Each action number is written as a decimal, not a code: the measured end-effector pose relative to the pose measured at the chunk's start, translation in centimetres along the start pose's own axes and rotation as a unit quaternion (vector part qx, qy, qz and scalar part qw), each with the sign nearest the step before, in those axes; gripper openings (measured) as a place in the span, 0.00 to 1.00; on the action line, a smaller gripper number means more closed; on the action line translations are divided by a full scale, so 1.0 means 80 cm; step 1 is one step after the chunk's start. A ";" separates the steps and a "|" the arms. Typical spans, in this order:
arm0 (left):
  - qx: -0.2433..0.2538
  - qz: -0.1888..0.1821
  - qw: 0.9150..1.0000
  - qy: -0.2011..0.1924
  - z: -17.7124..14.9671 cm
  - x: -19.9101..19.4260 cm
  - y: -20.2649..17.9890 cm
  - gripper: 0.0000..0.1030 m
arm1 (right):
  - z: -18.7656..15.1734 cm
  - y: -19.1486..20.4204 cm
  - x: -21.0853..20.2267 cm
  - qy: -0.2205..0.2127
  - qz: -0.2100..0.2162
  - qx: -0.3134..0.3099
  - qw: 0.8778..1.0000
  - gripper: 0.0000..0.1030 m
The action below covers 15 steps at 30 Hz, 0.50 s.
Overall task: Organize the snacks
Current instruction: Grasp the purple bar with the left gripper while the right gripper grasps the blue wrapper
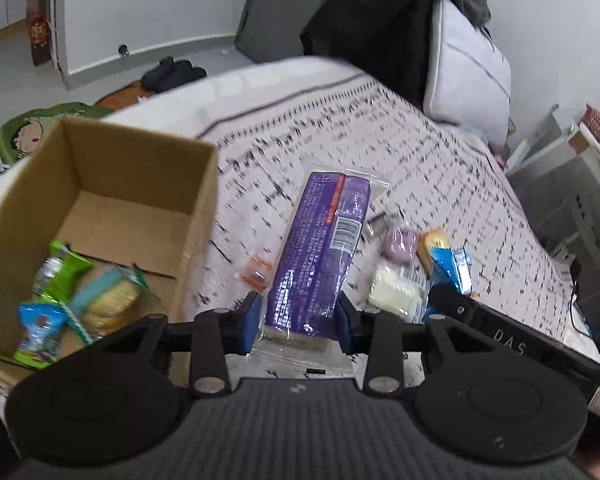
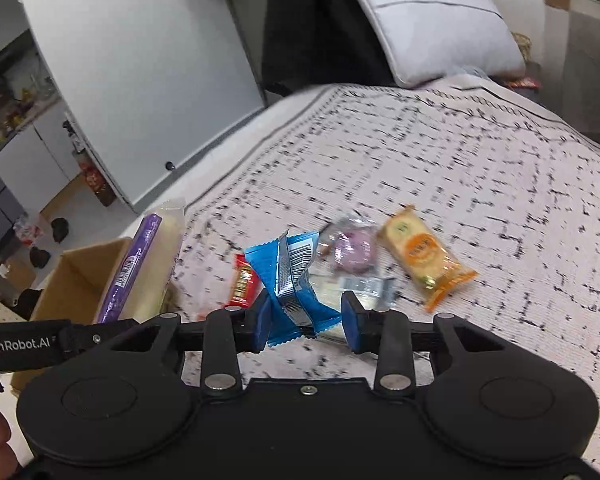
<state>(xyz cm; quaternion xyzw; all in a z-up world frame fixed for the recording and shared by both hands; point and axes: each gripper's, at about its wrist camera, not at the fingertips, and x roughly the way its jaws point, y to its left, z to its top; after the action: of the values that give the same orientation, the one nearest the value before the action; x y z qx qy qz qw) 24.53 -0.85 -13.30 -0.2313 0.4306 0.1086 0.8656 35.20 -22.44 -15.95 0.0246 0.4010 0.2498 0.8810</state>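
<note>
My left gripper [image 1: 298, 320]: jaws clenched on a long purple packet [image 1: 320, 248], lifted over the bed [image 1: 440, 152], beside the cardboard box [image 1: 112, 184]. My right gripper [image 2: 306, 326]: jaws clenched on a blue packet [image 2: 290, 280]. Bed: orange packet [image 2: 426, 258], red packet [image 2: 242, 282], a blurred, perhaps purple sweet [image 2: 354, 250].

My other gripper's black arm [image 2: 24, 346] reads "GenRobot.AI"; seen from my left wrist, the right gripper's arm [image 1: 512, 340] shows "DAS". Packet print is unreadable.
</note>
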 end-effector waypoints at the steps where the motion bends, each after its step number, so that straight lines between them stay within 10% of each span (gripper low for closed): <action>1: -0.001 0.001 1.000 -0.004 0.002 -0.005 0.003 0.36 | 0.000 0.004 -0.002 -0.003 0.000 0.000 1.000 0.34; 15: -0.037 0.016 0.998 -0.048 0.024 -0.065 0.053 0.36 | 0.012 0.056 -0.018 -0.041 0.029 0.006 0.999 0.17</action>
<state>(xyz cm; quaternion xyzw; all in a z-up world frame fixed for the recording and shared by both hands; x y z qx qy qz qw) 21.03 3.85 -9.46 -0.2512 0.3880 0.1489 0.8742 33.20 -19.04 -13.24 0.0519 0.3655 0.2718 0.8887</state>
